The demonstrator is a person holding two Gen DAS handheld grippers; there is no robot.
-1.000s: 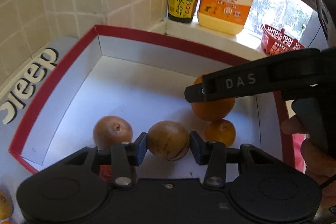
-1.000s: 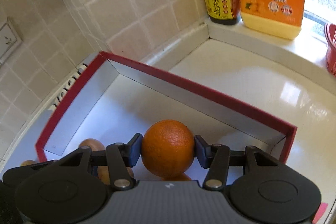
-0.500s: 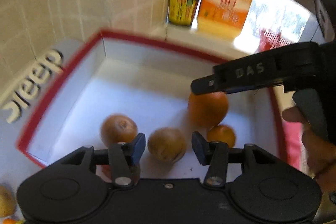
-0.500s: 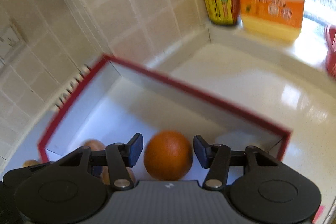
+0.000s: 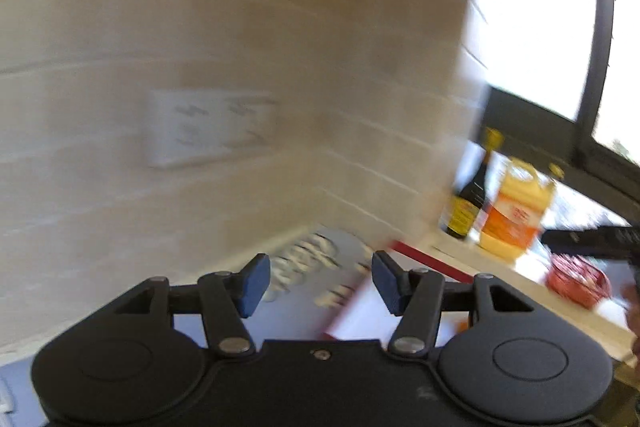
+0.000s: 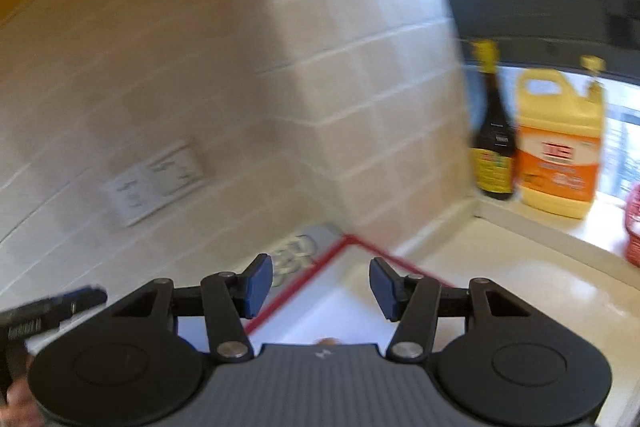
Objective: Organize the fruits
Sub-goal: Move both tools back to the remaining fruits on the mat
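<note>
In the left wrist view, going from left to right, there is one blurred wall socket plate (image 5: 208,127) on the tiled wall (image 5: 280,27), then the left gripper (image 5: 320,283), whose jaws are opening with nothing between them. Behind it I see one corner of the red-edged box (image 5: 424,259), then one dark sauce bottle (image 5: 470,203), one yellow-orange detergent jug (image 5: 516,211) and one red basket (image 5: 576,279) on the window ledge. A dark finger of the right gripper (image 5: 592,239) comes in at the right edge.

In the right wrist view, the left gripper's finger shows at the far left, then two socket plates (image 6: 156,183) side by side on the wall. The right gripper (image 6: 320,283) stands apart with empty space between the blue pads. Below it only one small orange piece of fruit (image 6: 326,340) shows above the gripper body, lying inside the white floor of the box. The same bottle and jug stand at the right, one of each.

One second before, four fruits were visible in the box: the left gripper was around a brownish one and the right gripper was pressing a big orange. Now both grippers have let go and are lifted, the fruits stay in the box and are almost hidden, and both cameras look mostly at the wall
</note>
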